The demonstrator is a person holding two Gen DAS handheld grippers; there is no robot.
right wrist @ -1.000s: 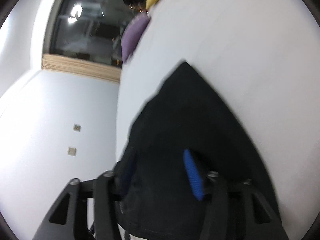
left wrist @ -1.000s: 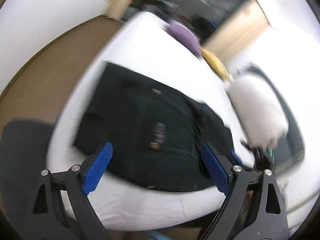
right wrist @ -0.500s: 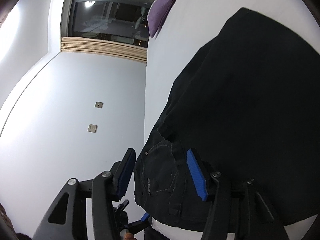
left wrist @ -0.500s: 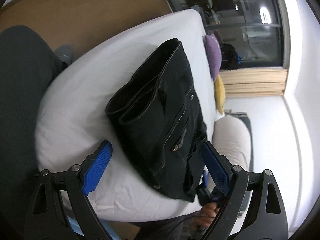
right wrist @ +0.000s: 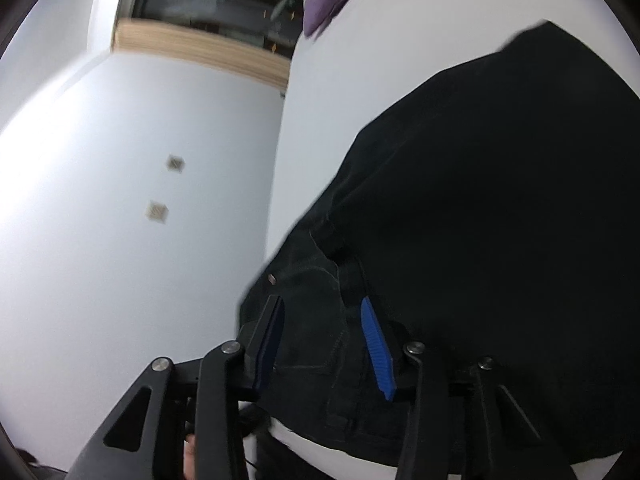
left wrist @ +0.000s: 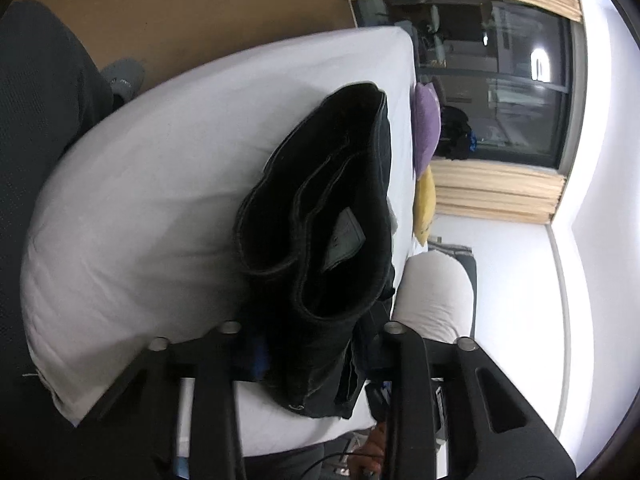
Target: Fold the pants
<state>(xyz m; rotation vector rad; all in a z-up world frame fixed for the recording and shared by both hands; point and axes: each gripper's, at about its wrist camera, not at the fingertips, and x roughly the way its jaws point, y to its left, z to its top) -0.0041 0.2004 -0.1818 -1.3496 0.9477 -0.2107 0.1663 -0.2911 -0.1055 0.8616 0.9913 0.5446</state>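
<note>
Pants [left wrist: 320, 216] sit on the white bed [left wrist: 160, 184] as a thick black bundle, several layers stacked, hems and a sewn label facing the left gripper [left wrist: 312, 344]. Left gripper: fabric fills the space between its fingers, looks pinched on the near end of the bundle, though the pads are mostly buried. Right gripper [right wrist: 324, 340]: blue pads part-spread with the waistband area (rivet visible) between them; can't tell if it's actually clamping or just straddling. My read: main folds are done, bundle is compact. What's left is likely squaring or pressing the near edge, then letting go. Purple cushion [left wrist: 426, 128] and yellow one [left wrist: 425, 204] lie beyond the bundle, not touching it.
</note>
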